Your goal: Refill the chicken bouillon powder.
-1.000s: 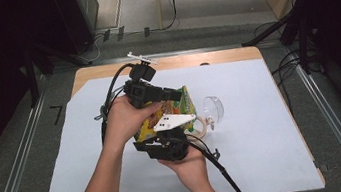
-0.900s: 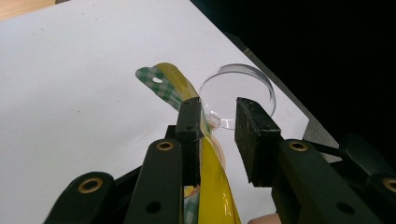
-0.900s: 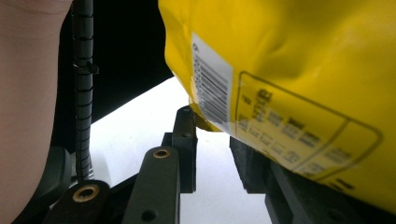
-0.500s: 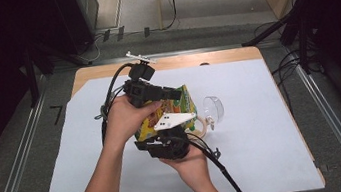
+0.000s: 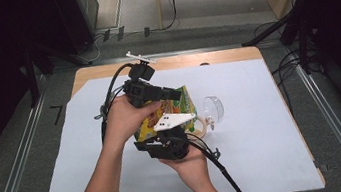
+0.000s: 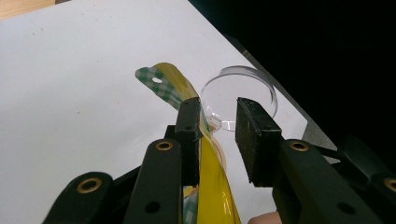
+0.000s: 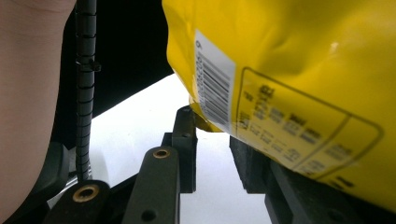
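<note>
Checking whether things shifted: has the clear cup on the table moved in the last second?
No. The clear cup lies in the same spot on the white sheet, right of the yellow bag.

Even light falls from above on the white tabletop (image 5: 265, 138), which reads bright with faint shadows; the room's edges sink into black; the yellow bag (image 7: 299, 70) shows soft glare and blurs close up; the near black claw arms are sharp.

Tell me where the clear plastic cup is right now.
In the high view, the clear plastic cup lies on its side on the white table cover, right of centre, just right of the yellow snack bag held between the two grippers.
</note>
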